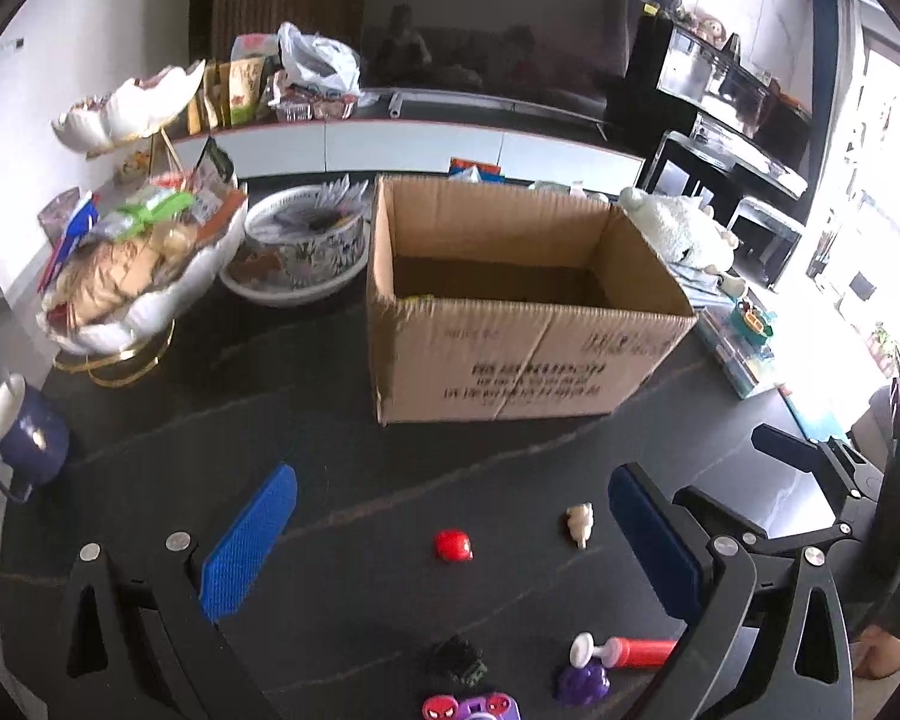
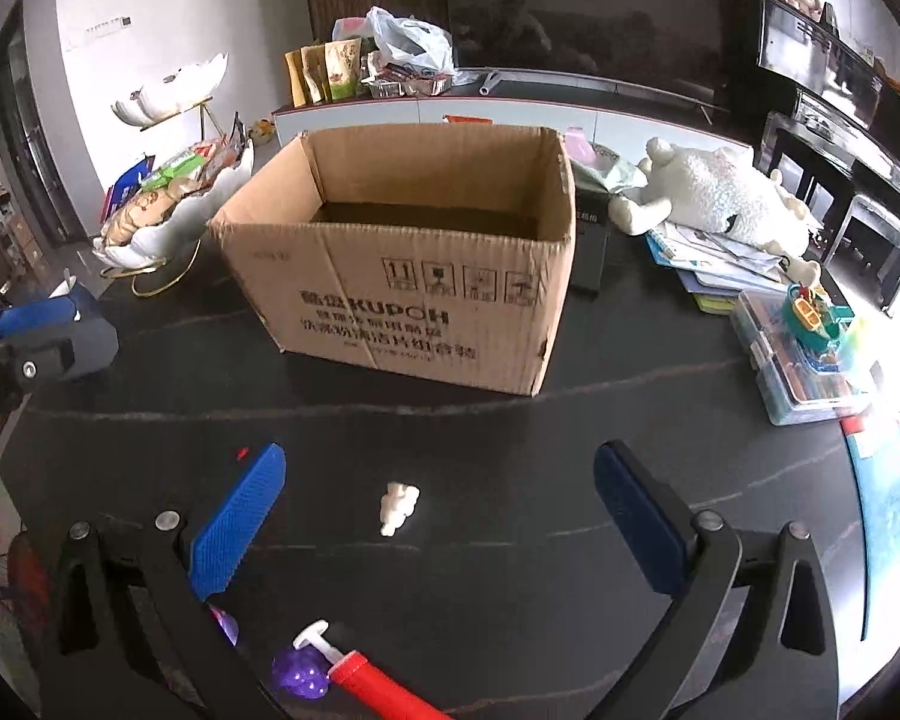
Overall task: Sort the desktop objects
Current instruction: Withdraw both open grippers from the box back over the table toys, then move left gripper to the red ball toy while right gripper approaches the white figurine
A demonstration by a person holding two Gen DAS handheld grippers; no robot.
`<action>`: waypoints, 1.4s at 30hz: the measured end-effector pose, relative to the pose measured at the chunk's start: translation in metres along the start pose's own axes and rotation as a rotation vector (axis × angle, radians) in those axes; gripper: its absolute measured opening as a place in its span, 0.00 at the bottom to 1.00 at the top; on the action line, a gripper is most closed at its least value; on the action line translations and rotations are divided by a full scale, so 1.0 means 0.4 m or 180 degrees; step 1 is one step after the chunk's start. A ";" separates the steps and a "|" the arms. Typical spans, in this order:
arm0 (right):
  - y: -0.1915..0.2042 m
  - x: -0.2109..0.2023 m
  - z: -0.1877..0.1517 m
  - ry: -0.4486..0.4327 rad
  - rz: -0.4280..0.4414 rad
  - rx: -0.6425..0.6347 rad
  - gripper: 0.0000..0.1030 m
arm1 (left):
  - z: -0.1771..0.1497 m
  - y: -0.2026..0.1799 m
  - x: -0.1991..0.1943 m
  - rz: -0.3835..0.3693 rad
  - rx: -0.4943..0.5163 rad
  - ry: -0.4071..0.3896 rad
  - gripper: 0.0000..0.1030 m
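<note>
An open cardboard box (image 1: pixel 528 300) (image 2: pixel 414 252) stands on the dark table. In front of it lie small toys: a red ball-like toy (image 1: pixel 453 545), a white figurine (image 1: pixel 579 522) (image 2: pixel 397 505), a red pump with a white handle (image 1: pixel 624 651) (image 2: pixel 360 672), a purple toy (image 1: pixel 582 681) (image 2: pixel 299 673), a dark green toy (image 1: pixel 461 657) and a purple spider-face toy (image 1: pixel 471 708). My left gripper (image 1: pixel 450 516) hovers open above the red toy. My right gripper (image 2: pixel 438 498) hovers open over the white figurine. Both hold nothing.
A white shell stand with snacks (image 1: pixel 120 276) (image 2: pixel 168 210), a patterned bowl (image 1: pixel 300 252) and a blue mug (image 1: pixel 24 432) sit at the left. A white plush (image 2: pixel 720 192) (image 1: pixel 678 228), books and a plastic toy case (image 2: pixel 804 348) fill the right side.
</note>
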State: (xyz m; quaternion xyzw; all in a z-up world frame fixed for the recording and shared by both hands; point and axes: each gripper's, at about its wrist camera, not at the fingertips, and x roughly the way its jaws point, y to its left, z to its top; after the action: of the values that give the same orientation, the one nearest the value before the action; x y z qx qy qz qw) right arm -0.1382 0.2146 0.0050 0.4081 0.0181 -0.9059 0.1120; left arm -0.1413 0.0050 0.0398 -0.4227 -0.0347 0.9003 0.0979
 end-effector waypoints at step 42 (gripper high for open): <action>0.029 0.122 -0.116 0.0438 0.0160 0.0115 0.91 | -0.117 -0.006 0.122 0.0200 -0.0029 0.0315 1.00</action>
State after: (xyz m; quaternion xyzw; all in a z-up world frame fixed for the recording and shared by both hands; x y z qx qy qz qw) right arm -0.1328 0.1997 -0.0615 0.4716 -0.0008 -0.8728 0.1257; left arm -0.1354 0.0164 -0.0267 -0.4681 -0.0206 0.8807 0.0693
